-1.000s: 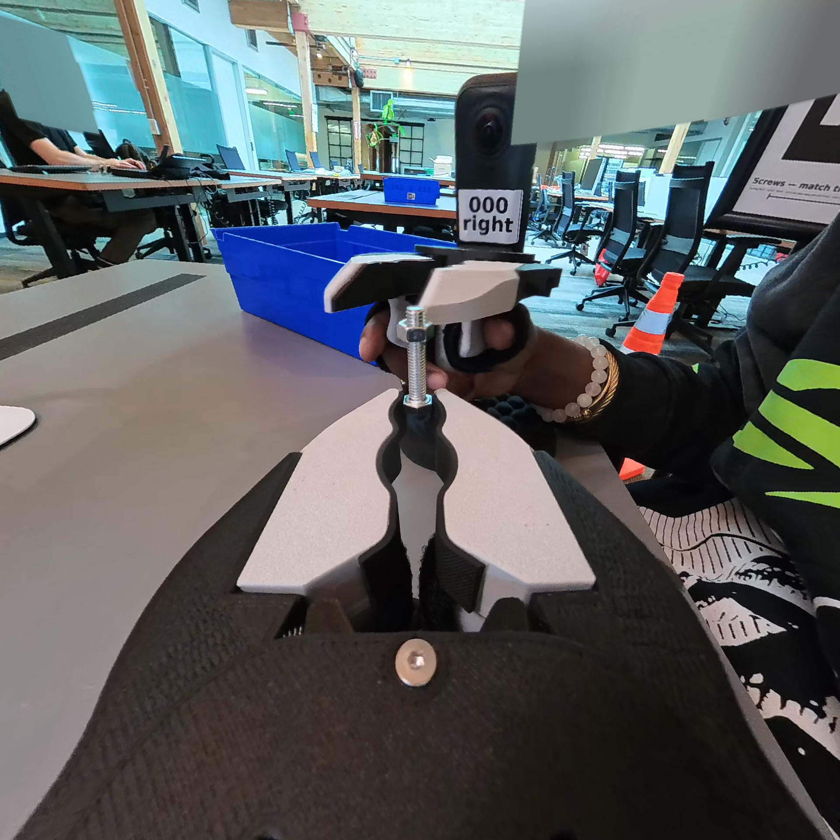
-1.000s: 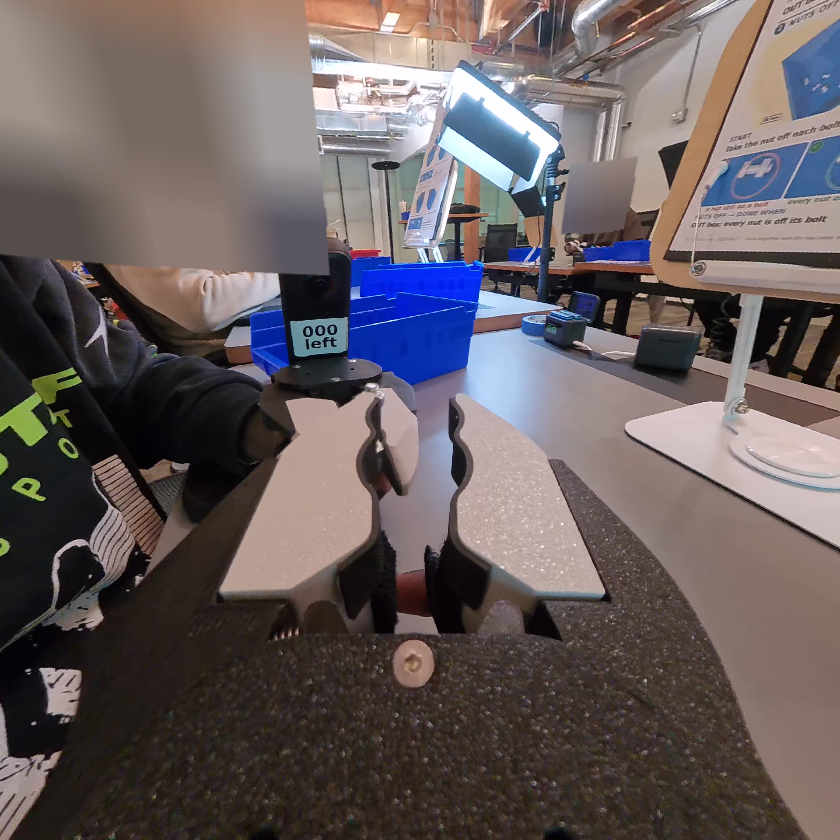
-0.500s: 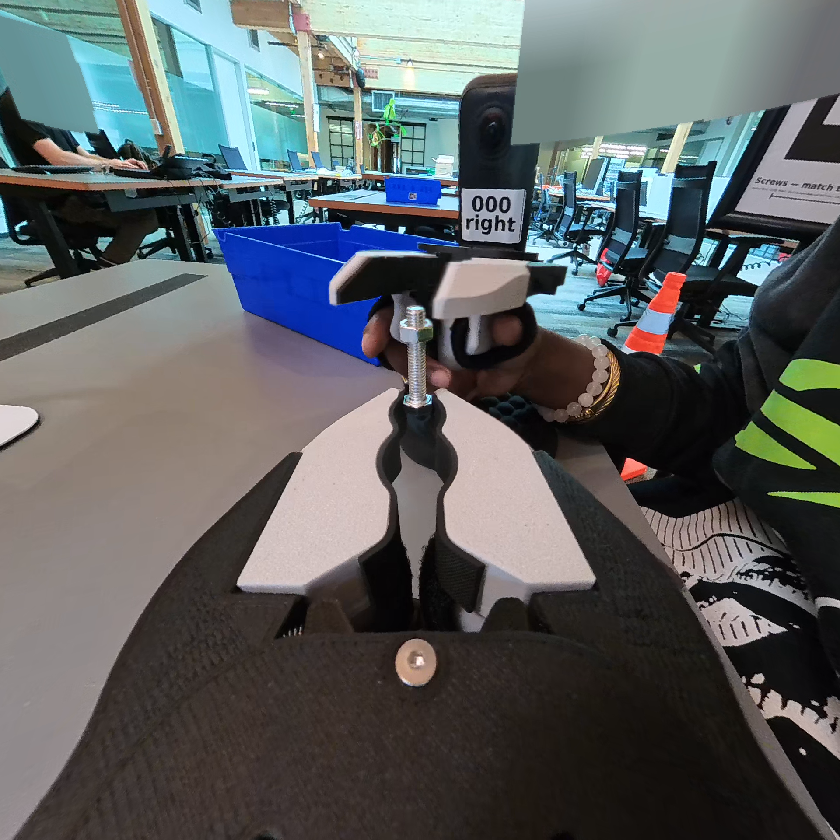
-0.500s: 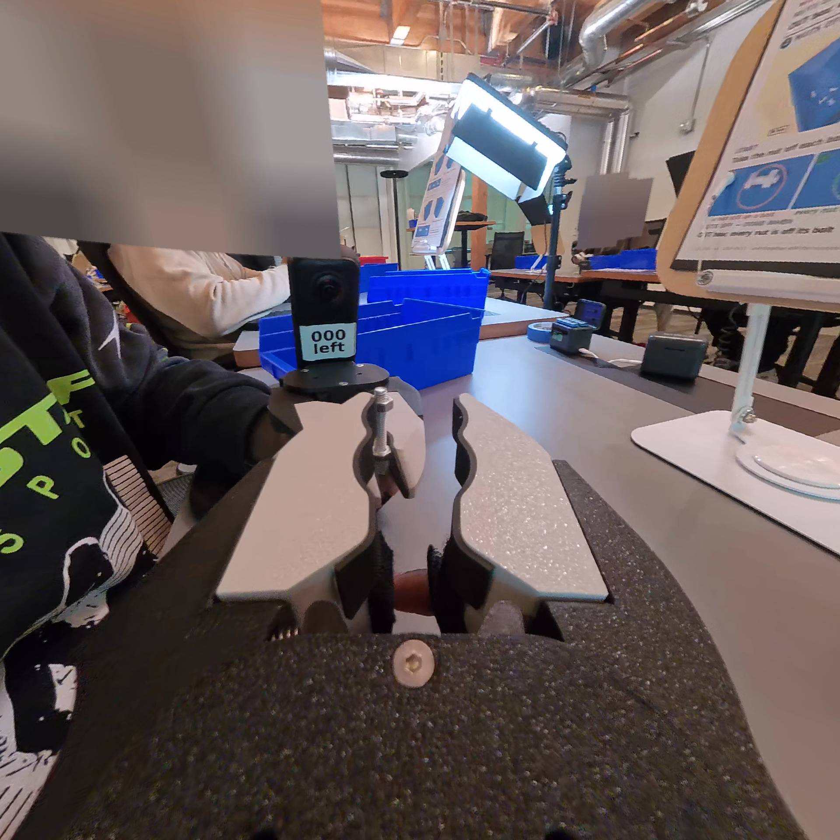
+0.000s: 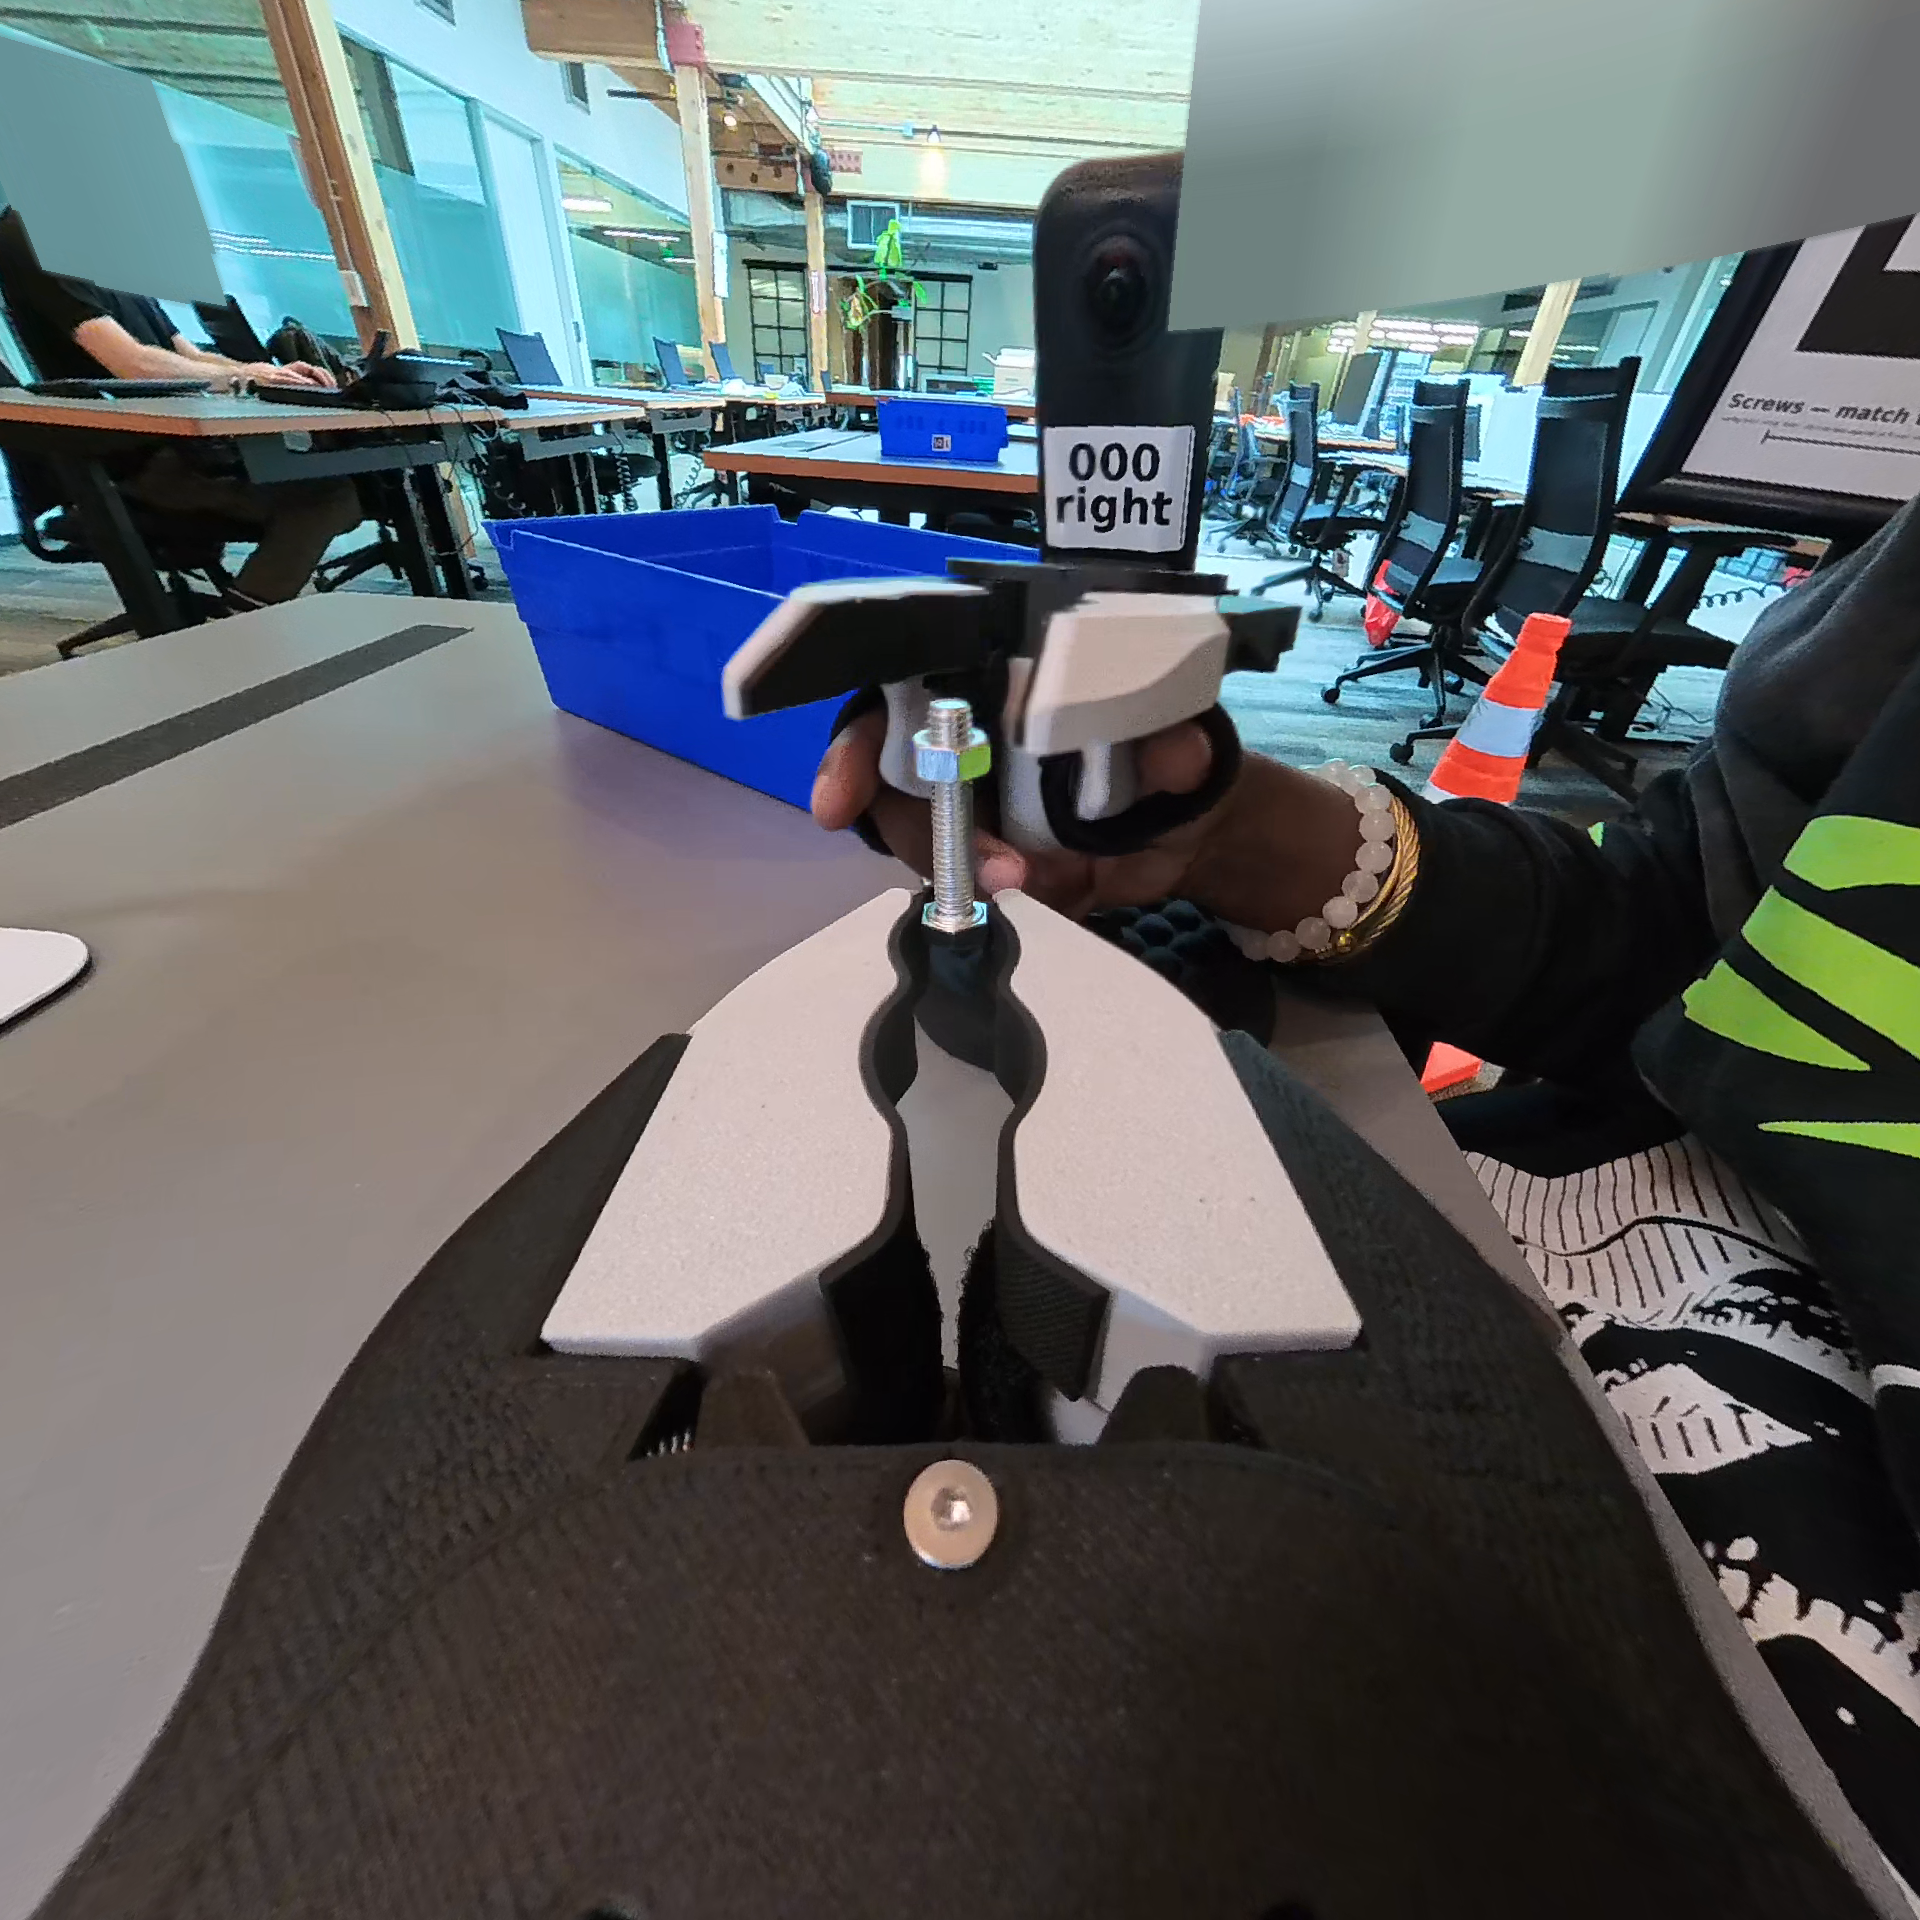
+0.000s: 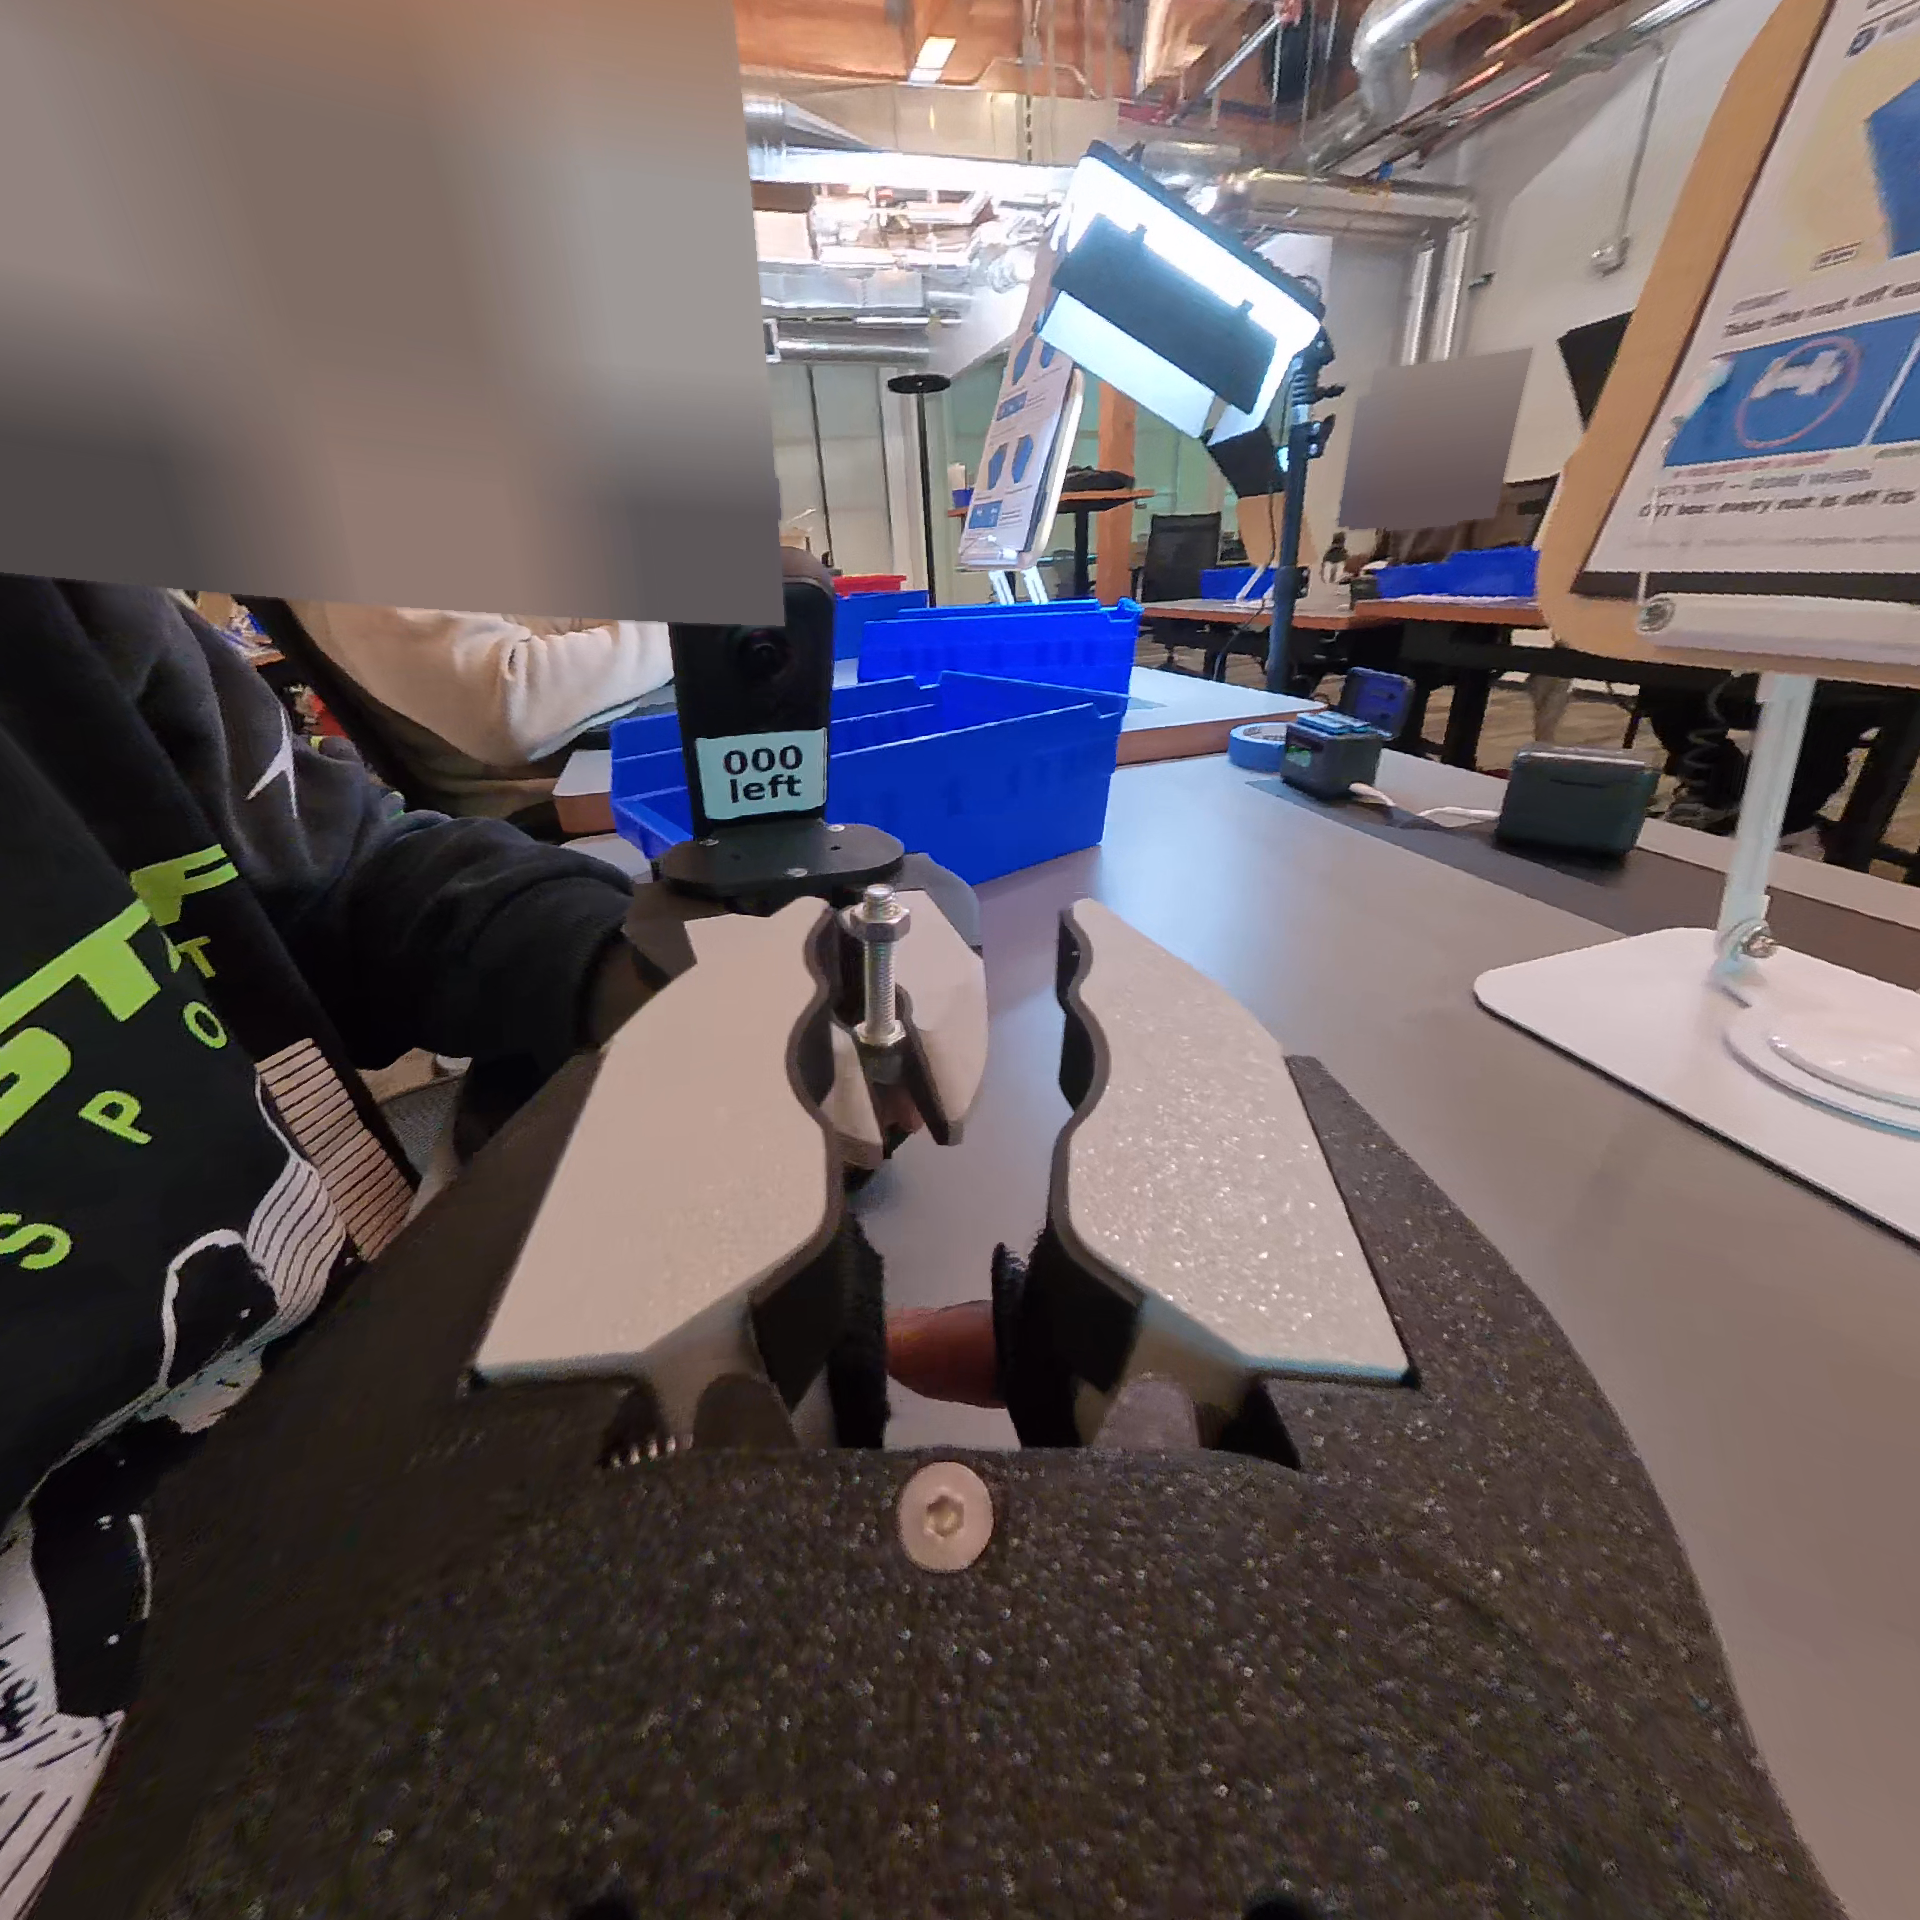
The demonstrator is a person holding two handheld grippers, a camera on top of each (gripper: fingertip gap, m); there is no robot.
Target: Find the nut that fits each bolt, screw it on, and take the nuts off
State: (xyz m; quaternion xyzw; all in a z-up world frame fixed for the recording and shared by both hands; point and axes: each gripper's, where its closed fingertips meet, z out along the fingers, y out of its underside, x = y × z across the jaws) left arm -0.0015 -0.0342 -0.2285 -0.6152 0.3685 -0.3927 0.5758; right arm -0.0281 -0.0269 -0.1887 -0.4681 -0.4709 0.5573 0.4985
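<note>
— Left wrist view first: what is my left gripper doing?

— Its two grey fingers are pressed together on the head end of a bolt. The bolt stands upright out of the fingertips, threads bare for most of its length, with a nut sitting near its top end, a short bit of thread showing above it.

— And my right gripper?

— It hangs just behind and above the bolt, held in my right hand. Its fingers point toward the left side of that view. From its own camera the right gripper is spread wide with nothing between the fingers; the bolt and nut show just inside its left finger, and I cannot tell whether that finger touches them.

— Where is all this over the table?

— Near the table's edge closest to me, above the grey surface, not resting on it. A blue bin sits farther back on the table, beyond both grippers. In the right wrist view another blue bin stands behind the left gripper, and a white sign stand sits toward the right edge of the table.

— Anything else in the left gripper?

— Only the bolt.
</note>
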